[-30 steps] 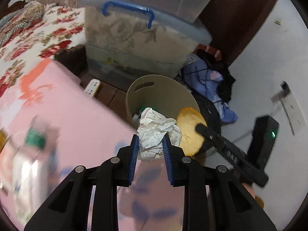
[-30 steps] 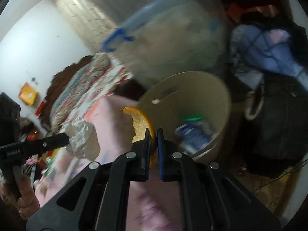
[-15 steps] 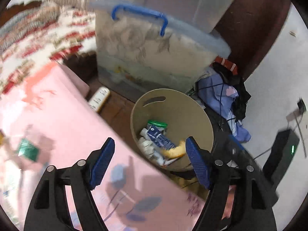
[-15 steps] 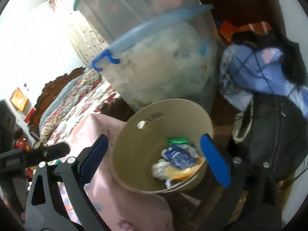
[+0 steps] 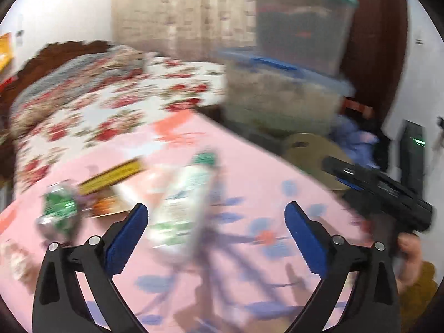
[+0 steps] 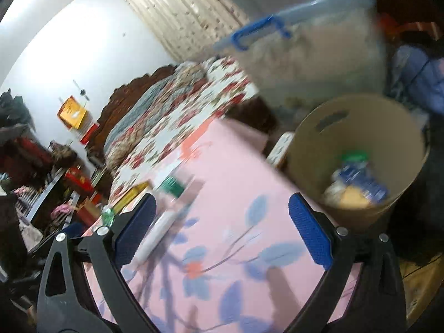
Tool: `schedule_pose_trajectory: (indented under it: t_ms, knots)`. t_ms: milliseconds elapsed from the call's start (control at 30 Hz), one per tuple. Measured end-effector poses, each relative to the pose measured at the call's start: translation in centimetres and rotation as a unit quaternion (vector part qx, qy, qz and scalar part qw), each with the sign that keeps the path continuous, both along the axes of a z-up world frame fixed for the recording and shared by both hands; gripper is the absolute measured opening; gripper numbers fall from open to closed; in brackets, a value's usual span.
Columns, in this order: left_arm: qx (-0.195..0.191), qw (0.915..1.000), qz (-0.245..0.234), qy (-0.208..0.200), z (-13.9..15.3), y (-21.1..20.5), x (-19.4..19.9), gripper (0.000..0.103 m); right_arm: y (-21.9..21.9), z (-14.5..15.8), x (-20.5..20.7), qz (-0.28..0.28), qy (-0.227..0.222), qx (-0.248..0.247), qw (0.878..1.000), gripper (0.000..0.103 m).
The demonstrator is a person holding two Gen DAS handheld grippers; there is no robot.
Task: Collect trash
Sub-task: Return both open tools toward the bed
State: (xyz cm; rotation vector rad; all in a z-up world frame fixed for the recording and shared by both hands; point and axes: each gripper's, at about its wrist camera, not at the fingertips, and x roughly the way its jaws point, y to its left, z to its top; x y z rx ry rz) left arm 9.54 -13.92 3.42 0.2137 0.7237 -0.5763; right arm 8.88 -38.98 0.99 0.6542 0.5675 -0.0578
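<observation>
Only right view shows bin (image 6: 358, 127) contents; left tongs (image 5: 216, 223), right tongs (image 6: 222, 224) both released, empty

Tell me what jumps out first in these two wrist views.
Both the left gripper and the right gripper hang open and empty over the pink flowered cloth. The tan bin sits just past the cloth's edge, at right in the right wrist view, with wrappers and scraps in its bottom. More trash is left on the cloth: a blurred plastic bottle and a green can in the left wrist view.
</observation>
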Motion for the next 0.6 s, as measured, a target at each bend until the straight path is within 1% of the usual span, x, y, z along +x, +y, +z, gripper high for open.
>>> schedule_pose_trajectory:
  t_ms: [67, 133, 200, 267, 300, 333, 367, 433, 500, 600]
  knots:
    - [0.021, 0.9995, 0.021, 0.012, -1.3, 0.9, 1.5, 0.095, 1.9, -0.9, 0.3, 0.010, 0.007, 0.023, 1.000, 0.096]
    - [0.032, 0.9982, 0.030, 0.041, -2.9, 1.1, 3.0, 0.095, 3.2, -1.7, 0.5, 0.020, 0.017, 0.039, 0.999, 0.096]
    - [0.031, 0.9965, 0.028, 0.073, -4.3, 1.1, 4.2, 0.095, 4.4, -2.3, 0.6, 0.029, 0.029, 0.039, 0.998, 0.096]
    - [0.036, 0.9946, 0.034, 0.091, -5.5, 1.0, 5.3, 0.093, 5.4, -2.6, 0.7, 0.037, 0.042, 0.031, 0.998, 0.096]
    - [0.039, 0.9939, 0.039, 0.096, -6.1, 0.9, 5.7, 0.090, 5.6, -2.7, 0.7, 0.040, 0.046, 0.030, 0.998, 0.096]
    - [0.037, 0.9934, 0.039, 0.101, -6.6, 0.8, 6.0, 0.070, 5.4, -2.9, 0.8, 0.041, 0.048, 0.030, 0.998, 0.096]
    - [0.032, 0.9926, 0.035, 0.112, -6.8, 1.0, 6.3, 0.069, 5.5, -2.9, 0.8, 0.041, 0.049, 0.031, 0.997, 0.096]
    - [0.019, 0.9921, 0.041, 0.117, -6.5, 1.8, 6.1, 0.068, 5.8, -2.8, 0.8, 0.046, 0.050, 0.031, 0.997, 0.096]
    - [0.015, 0.9926, 0.038, 0.114, -6.0, 3.5, 4.8, 0.068, 6.1, -2.7, 0.8, 0.051, 0.050, 0.027, 0.997, 0.096]
    - [0.001, 0.9942, 0.031, 0.103, -5.0, 7.9, 1.2, 0.068, 6.9, -2.7, 1.3, 0.065, 0.052, 0.023, 0.996, 0.096]
